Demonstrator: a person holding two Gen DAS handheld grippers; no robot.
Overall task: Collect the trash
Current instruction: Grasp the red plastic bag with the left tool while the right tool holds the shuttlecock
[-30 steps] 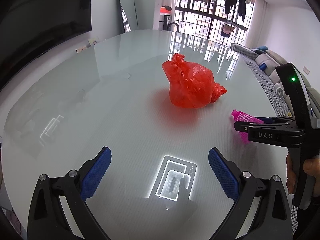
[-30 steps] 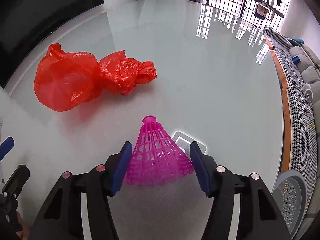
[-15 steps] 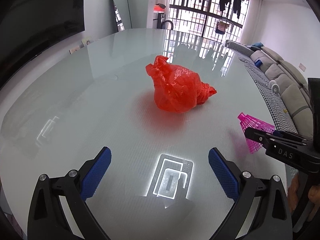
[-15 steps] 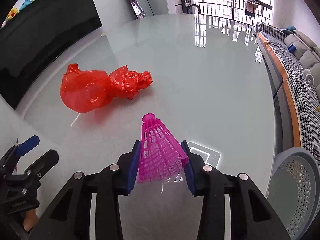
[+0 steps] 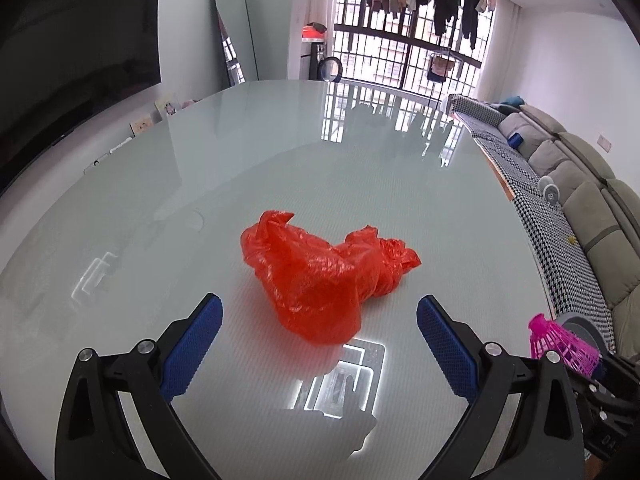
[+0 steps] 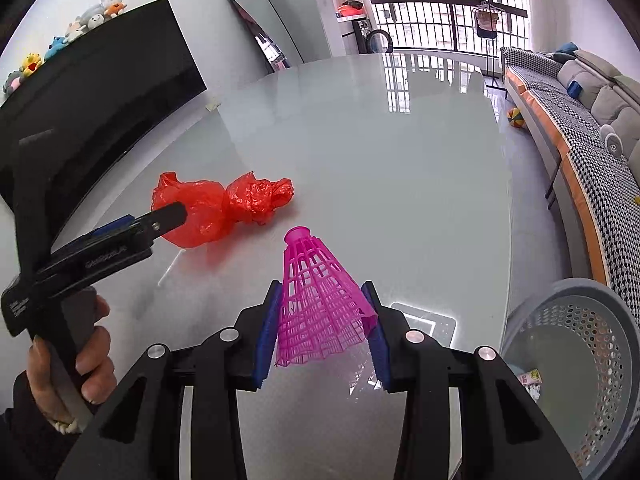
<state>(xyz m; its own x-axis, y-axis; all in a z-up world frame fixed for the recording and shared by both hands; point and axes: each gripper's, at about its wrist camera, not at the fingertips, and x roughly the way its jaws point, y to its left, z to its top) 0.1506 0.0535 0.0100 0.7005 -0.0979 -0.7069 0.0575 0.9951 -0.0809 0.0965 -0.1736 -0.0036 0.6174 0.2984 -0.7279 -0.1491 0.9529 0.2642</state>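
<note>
Your right tongs are clamped on the pink shuttlecock, clear of the desk, with the grey basket low to the right. That mesh skirt is springy; ease off early and it pops out short of the rim. Your left tongs gape empty before the red bag, whose slick film could slide away.
</note>
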